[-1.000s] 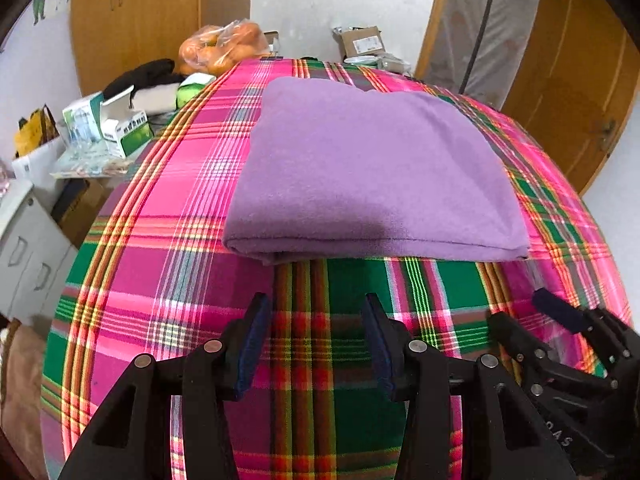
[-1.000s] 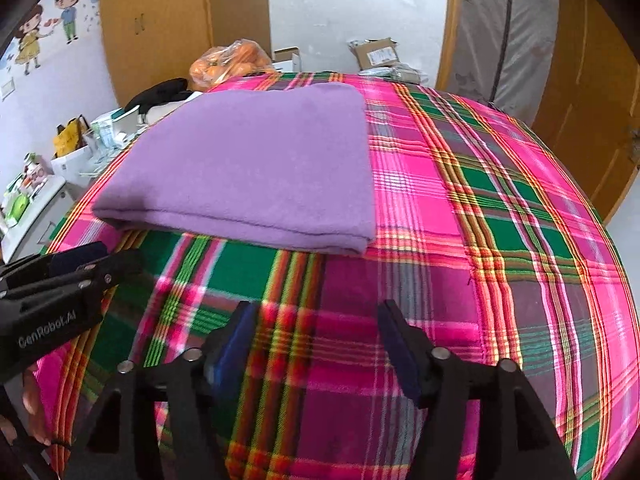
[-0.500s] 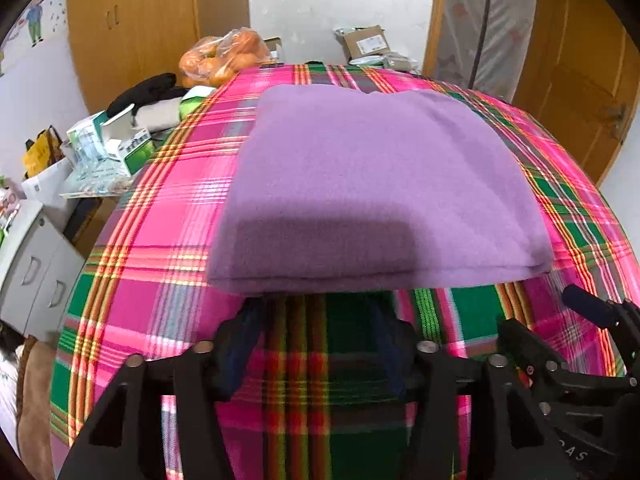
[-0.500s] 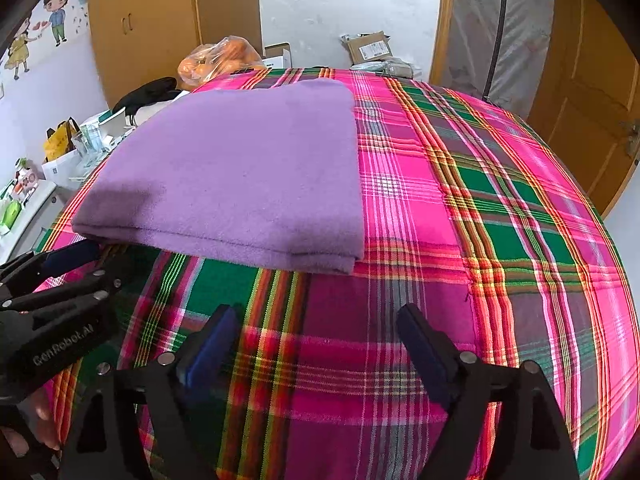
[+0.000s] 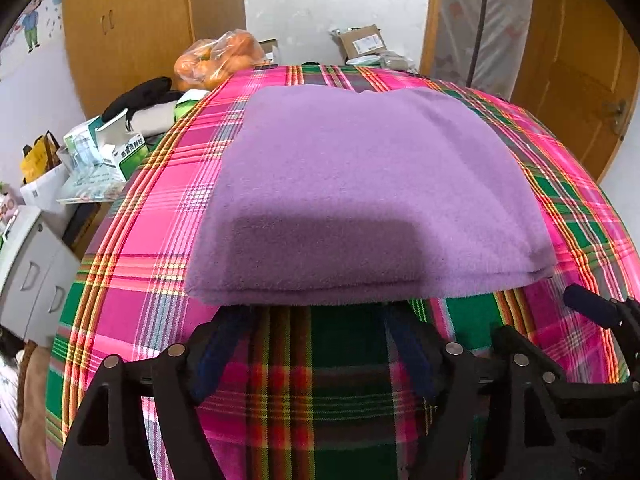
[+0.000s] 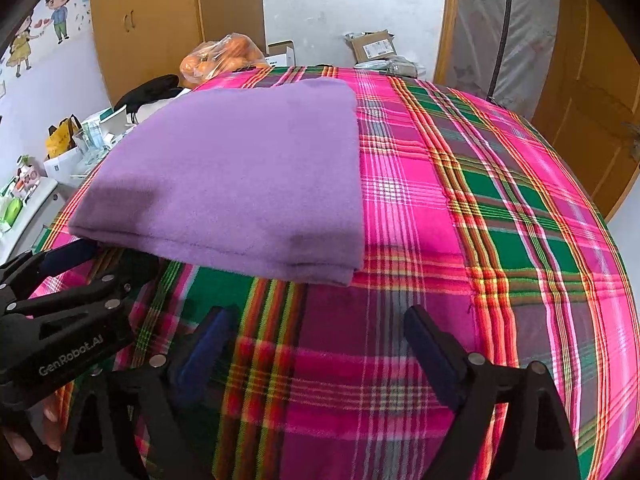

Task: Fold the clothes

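Observation:
A purple cloth, folded into a flat rectangle, lies on the pink and green plaid cover. My left gripper is at the cloth's near edge. Its jaws are opening and its fingertips are partly hidden by the fold; nothing is pinched between them. In the right wrist view the cloth fills the left half, and the left gripper sits by its near left corner. My right gripper hovers over bare cover just short of the near right corner, jaws opening with nothing between them. It also shows as the right gripper.
A bag of oranges and several small boxes crowd the surface left of the bed. White drawers stand at the near left. Wooden wardrobes, a cardboard box and a wooden door line the back and right.
Both grippers' jaws have spread wider. The cloth's near edge has come closer in both views and now meets the left fingertips.

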